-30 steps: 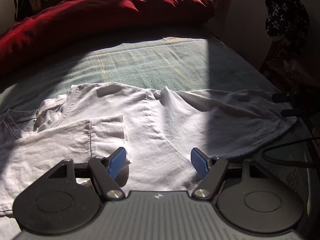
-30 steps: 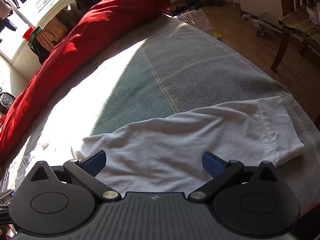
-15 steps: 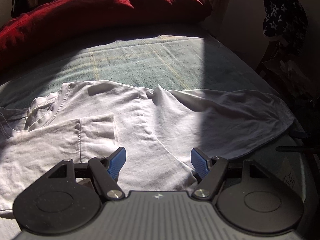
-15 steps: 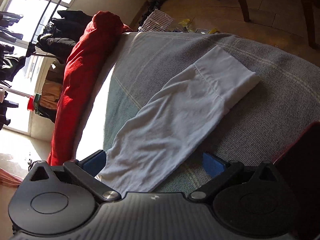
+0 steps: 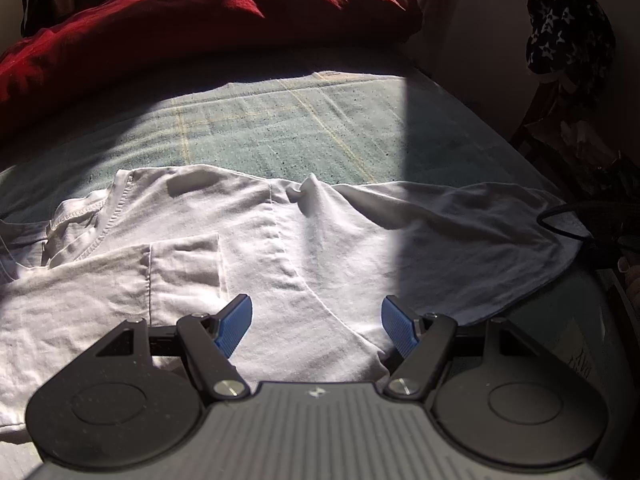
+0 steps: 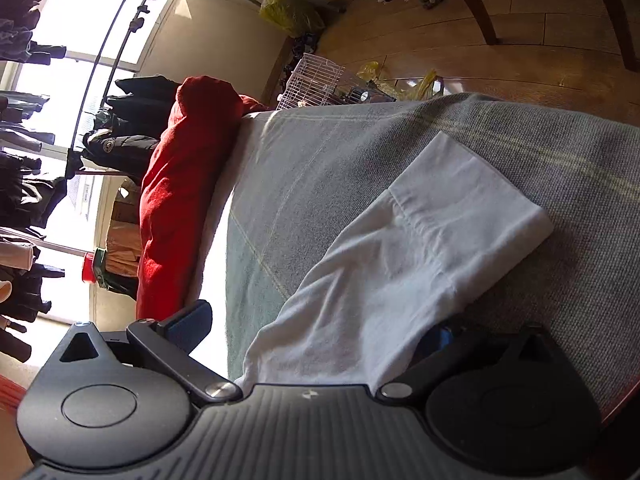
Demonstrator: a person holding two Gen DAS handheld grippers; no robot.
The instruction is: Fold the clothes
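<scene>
A white T-shirt (image 5: 320, 240) lies spread flat on a grey-green blanket (image 5: 280, 128), half in sun and half in shadow. One sleeve (image 5: 184, 264) is folded in over its body. My left gripper (image 5: 317, 326) hovers open just above the shirt's near edge, with nothing between its blue pads (image 5: 236, 326). In the right wrist view the other sleeve (image 6: 400, 260) stretches out over the blanket (image 6: 560, 152). My right gripper (image 6: 316, 332), rolled on its side, is open around the sleeve near the shoulder. One finger (image 6: 188, 326) stands clear of the sleeve and the other is partly hidden under its edge.
A red duvet (image 5: 200, 20) is heaped along the far side of the bed. A dark star-patterned cloth (image 5: 568, 28) hangs at the right. A wire cage (image 6: 316, 84), chair legs and wooden floor lie beyond the bed end. A loaded clothes rack (image 6: 24, 160) stands by the window.
My right gripper has rolled onto its side and come down onto the outstretched sleeve, which now lies between its fingers. The left gripper has hardly moved and stays open.
</scene>
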